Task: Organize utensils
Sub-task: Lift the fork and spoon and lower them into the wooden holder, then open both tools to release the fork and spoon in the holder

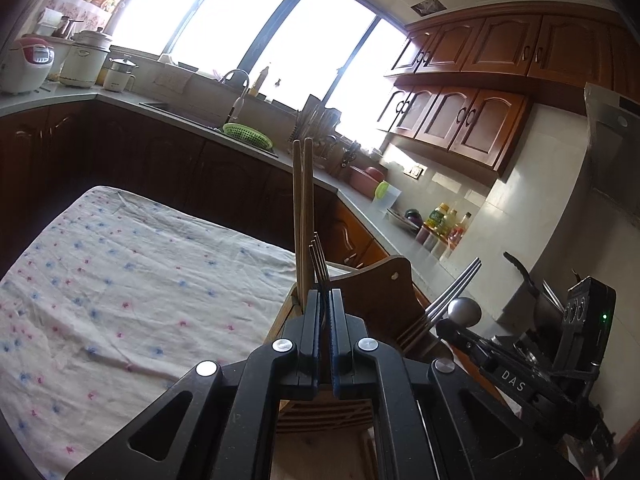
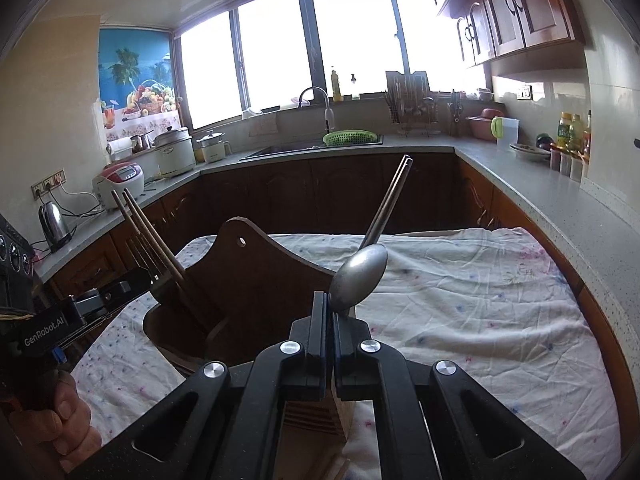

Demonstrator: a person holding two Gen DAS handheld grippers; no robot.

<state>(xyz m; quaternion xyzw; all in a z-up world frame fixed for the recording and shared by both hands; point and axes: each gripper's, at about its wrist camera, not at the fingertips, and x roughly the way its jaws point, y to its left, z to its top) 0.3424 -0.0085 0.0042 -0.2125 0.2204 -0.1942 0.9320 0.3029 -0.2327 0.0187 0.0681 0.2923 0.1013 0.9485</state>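
A brown wooden utensil holder [image 1: 384, 292] [image 2: 248, 280] stands on the flowered tablecloth [image 2: 460, 320]. My left gripper [image 1: 325, 296] [image 2: 150, 280] is shut on a metal fork [image 1: 318, 256] held tines up over the holder's left side. Two wooden chopsticks [image 1: 301, 200] [image 2: 148, 232] rise from the holder just beside that fork. My right gripper [image 2: 329, 300] [image 1: 444, 326] is shut on a steel spoon [image 2: 360, 276], bowl up, above the holder's right side. Behind the spoon a pair of dark metal chopsticks [image 2: 388, 200] leans out; their lower end is hidden.
The clothed table [image 1: 120, 280] stretches left of and beyond the holder. A person's hand [image 2: 68, 412] grips the left tool. Counters ring the room with a sink, green basket [image 2: 350, 136], rice cookers [image 2: 120, 184], a kettle [image 2: 52, 224] and bottles [image 2: 570, 136].
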